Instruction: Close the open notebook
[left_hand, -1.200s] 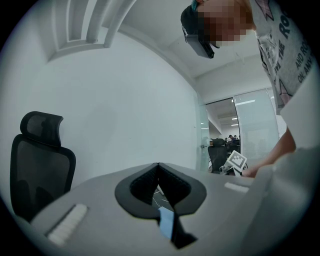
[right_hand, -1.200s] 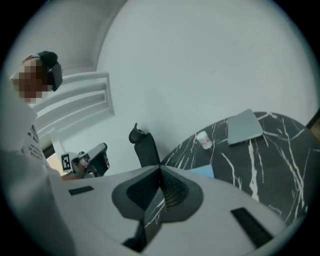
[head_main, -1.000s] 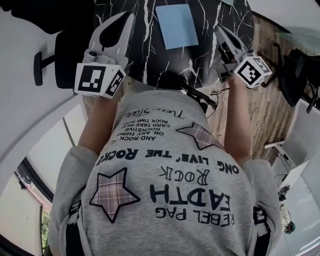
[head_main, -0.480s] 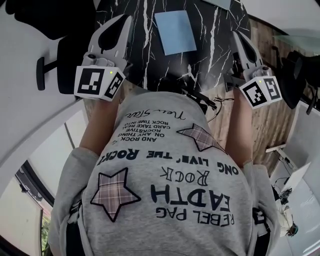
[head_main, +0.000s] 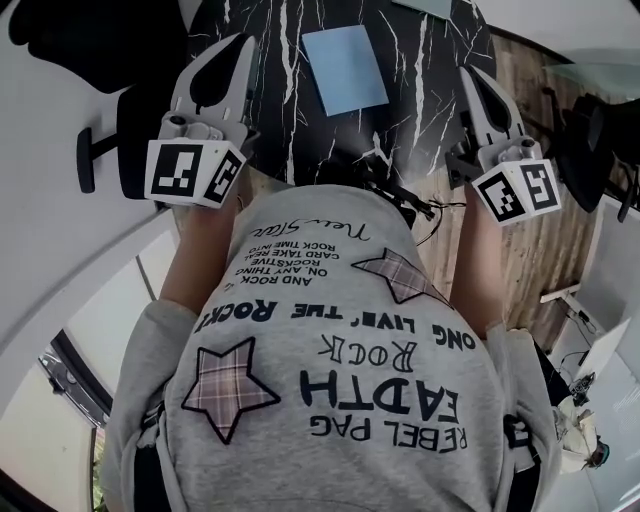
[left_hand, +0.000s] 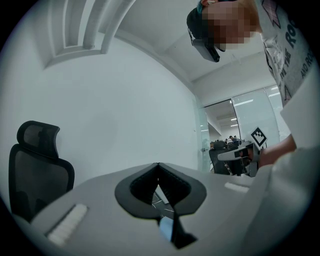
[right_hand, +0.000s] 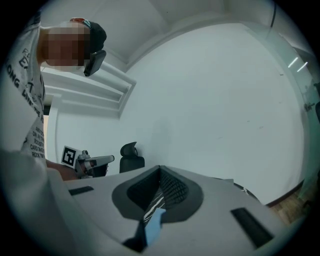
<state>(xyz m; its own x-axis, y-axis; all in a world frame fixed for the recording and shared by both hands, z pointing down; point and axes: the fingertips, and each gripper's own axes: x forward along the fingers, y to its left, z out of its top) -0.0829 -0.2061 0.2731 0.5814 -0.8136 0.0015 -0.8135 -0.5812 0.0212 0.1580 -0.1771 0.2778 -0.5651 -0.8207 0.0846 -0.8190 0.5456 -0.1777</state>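
Note:
A light blue notebook lies flat and shut on the black marble table; it shows as a blue sliver past the left jaws and as a similar sliver past the right jaws. My left gripper hovers at the table's left edge, left of the notebook, with its jaws together and nothing in them. My right gripper is held at the table's right edge, jaws shut and empty. Both point level over the table and stay apart from the notebook.
A black office chair stands left of the table and another to the right on the wooden floor. Cables hang at the table's near edge. White walls lie beyond.
My right gripper has risen and rolled, so its marker cube now faces the camera more squarely. The left gripper has hardly moved, and the notebook lies as before.

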